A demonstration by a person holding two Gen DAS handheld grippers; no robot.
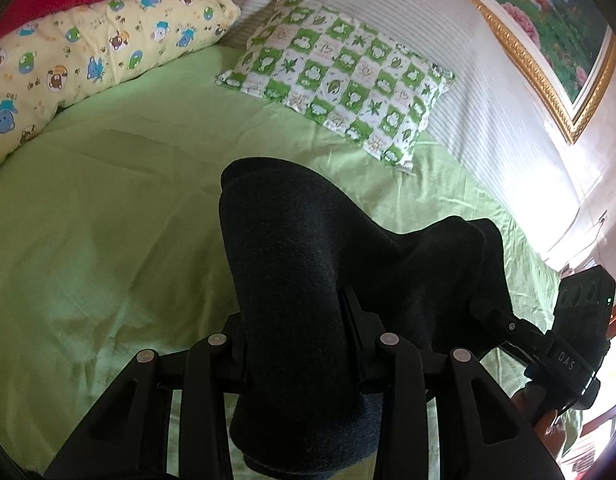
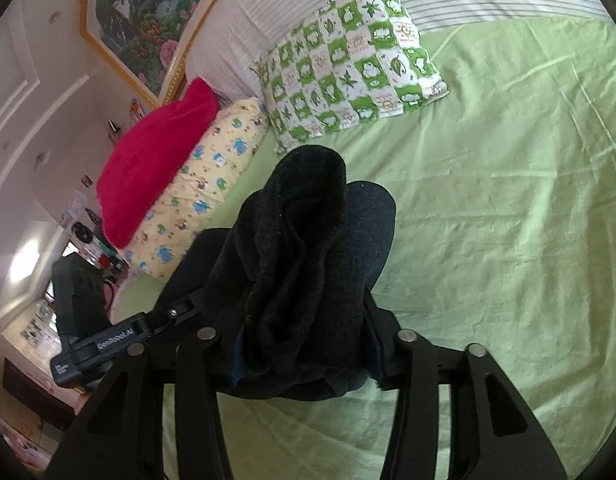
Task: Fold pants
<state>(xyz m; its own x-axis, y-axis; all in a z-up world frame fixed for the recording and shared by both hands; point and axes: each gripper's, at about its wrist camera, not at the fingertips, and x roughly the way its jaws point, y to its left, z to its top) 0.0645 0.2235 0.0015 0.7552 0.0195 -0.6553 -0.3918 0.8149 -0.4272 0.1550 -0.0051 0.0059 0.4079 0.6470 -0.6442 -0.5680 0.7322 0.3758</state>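
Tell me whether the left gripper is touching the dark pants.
Touching. The left wrist view shows the left gripper clamped on the dark pants, fabric bunched between its fingers and draping over them, above the green sheet.

Dark pants over a green bed.
The pants (image 1: 292, 280) were dark navy, nearly black; the sheet (image 1: 108, 220) pale green. One pillow (image 2: 348, 64) was checked green and white with frogs and leaves, the bolster (image 1: 88, 52) pale yellow with blue and green cartoon animals, the blanket (image 2: 156, 160) crimson. The headboard (image 1: 448, 60) was white with fine grey stripes, the picture frame (image 1: 528, 60) gold, both grippers (image 1: 296, 344) black.
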